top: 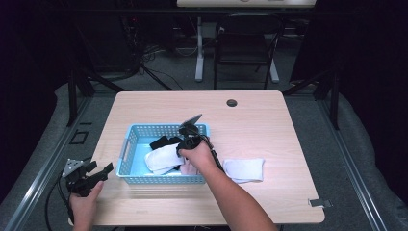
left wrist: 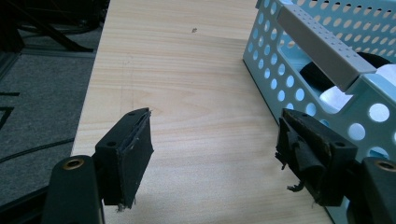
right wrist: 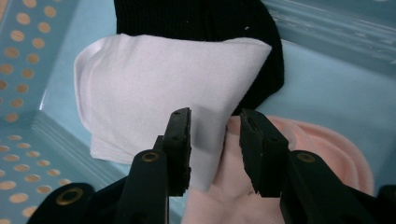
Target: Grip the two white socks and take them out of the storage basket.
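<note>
In the basket (top: 126,144), right tongs (right wrist: 214,140) straddle the white cloth's (right wrist: 140,93) edge.

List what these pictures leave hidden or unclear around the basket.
- Pink cloth: right gripper view, its near part sits behind the right gripper jaws.
- Black cloth: right gripper view, cut by the top edge, lower part under the white cloth.
- Blue basket: left gripper view, cut by the right edge.
</note>
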Demonstrator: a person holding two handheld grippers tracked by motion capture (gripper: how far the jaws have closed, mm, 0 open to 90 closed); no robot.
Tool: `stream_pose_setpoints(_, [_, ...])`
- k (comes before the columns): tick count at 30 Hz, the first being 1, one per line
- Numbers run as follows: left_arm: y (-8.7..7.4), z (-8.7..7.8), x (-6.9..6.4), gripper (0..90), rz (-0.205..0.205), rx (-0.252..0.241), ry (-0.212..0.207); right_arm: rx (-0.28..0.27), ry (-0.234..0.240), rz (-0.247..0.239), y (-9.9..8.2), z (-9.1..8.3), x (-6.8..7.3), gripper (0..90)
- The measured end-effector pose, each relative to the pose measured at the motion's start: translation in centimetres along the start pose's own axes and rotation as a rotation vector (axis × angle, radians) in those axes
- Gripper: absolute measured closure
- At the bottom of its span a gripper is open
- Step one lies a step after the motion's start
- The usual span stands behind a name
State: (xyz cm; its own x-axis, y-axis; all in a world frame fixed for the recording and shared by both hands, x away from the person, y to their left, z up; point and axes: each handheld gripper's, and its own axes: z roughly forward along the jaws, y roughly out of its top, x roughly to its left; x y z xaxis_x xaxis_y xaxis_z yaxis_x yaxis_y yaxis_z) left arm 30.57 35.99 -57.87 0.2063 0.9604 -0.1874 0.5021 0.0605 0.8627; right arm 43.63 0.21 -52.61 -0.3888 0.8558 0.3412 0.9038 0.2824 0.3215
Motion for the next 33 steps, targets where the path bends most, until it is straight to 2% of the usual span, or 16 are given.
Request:
stream_pose_setpoints(1, [0.0, 0.0, 0.0, 26.6, 0.0, 0.0, 0.0, 0.0, 0.01, 0.014, 0.0, 0.1, 0.0, 64.2])
stream_pose_setpoints(4, [0.0, 0.0, 0.0, 26.6, -0.001, 0.0, 0.0, 0.018, 0.02, 0.006, 0.2, 0.3, -0.1, 66.6])
stream_pose_setpoints(8, [0.0, 0.0, 0.0, 26.6, -0.001, -0.001, 0.0, 0.007, 0.013, -0.008, 0.2, 0.3, 0.2, 74.7])
stream_pose_setpoints(14, [0.0, 0.0, 0.0, 26.6, -0.001, 0.0, -0.001, -0.081, 0.005, -0.051, -0.2, -0.3, 0.7, 87.3])
stream_pose_setpoints(17, [0.0, 0.0, 0.0, 26.6, -0.003, -0.001, -0.002, -0.125, 0.006, -0.097, -0.4, -0.9, 1.2, 88.2])
stream_pose_setpoints(20, [0.0, 0.0, 0.0, 26.6, -0.005, -0.006, -0.003, -0.188, -0.016, -0.164, -0.7, -1.5, 2.0, 88.3])
stream_pose_setpoints(24, [0.0, 0.0, 0.0, 26.5, -0.005, -0.005, -0.003, -0.272, -0.052, -0.302, -1.6, -2.5, 3.5, 88.4])
stream_pose_setpoints(26, [0.0, 0.0, 0.0, 26.5, -0.003, 0.0, -0.002, -0.303, -0.066, -0.353, -2.0, -2.9, 4.3, 88.4])
stream_pose_setpoints(27, [0.0, 0.0, 0.0, 26.5, -0.003, -0.001, -0.002, -0.327, -0.06, -0.372, -2.2, -3.0, 4.6, 88.4])
stream_pose_setpoints(29, [0.0, 0.0, 0.0, 26.6, -0.003, -0.001, -0.002, -0.339, -0.053, -0.405, -2.5, -3.5, 5.1, 88.4])
stream_pose_setpoints(33, [0.0, 0.0, 0.0, 26.6, -0.003, 0.0, -0.002, -0.389, -0.036, -0.447, -3.1, -4.1, 5.8, 88.4])
